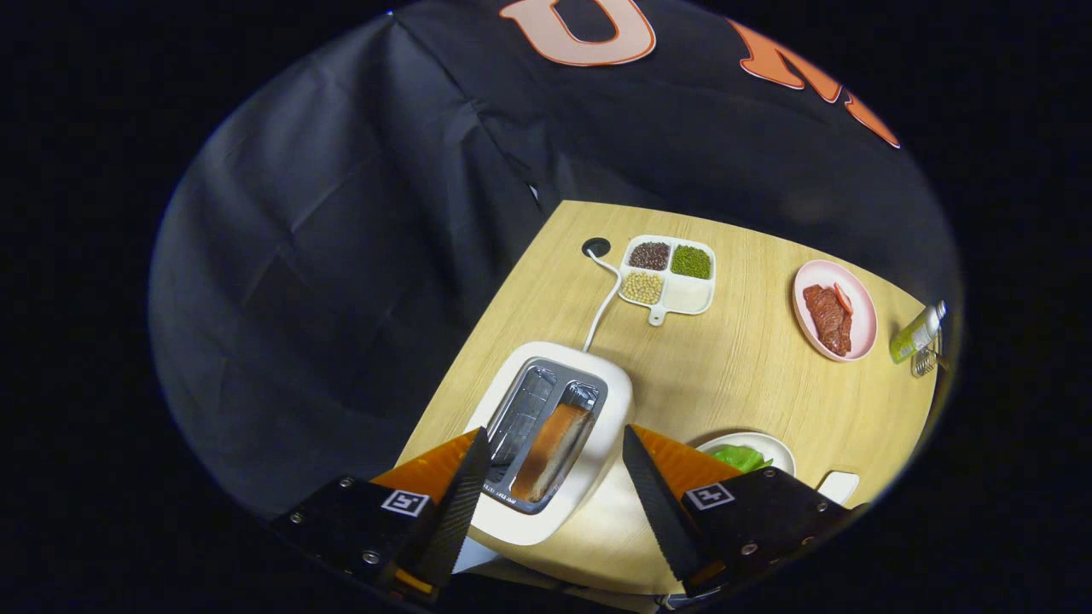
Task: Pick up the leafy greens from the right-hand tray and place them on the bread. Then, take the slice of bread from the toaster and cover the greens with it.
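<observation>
My gripper (556,443) hovers open high above the white toaster (597,401), its fingers spread to either side of the slots. A browned slice of bread (550,452) stands in the toaster's right-hand slot, between my fingers from this angle; the left slot (522,408) holds nothing. The leafy greens (740,458) lie in a white dish (772,443) just beyond my right finger, partly hidden behind it. Nothing is held between the fingers.
The toaster's white cord (604,298) runs to a hole (595,247) in the wooden table (734,367). A divided white tray (668,275) holds beans and grains. A pink plate (834,309) carries meat. A small bottle (917,333) stands at the table's right edge.
</observation>
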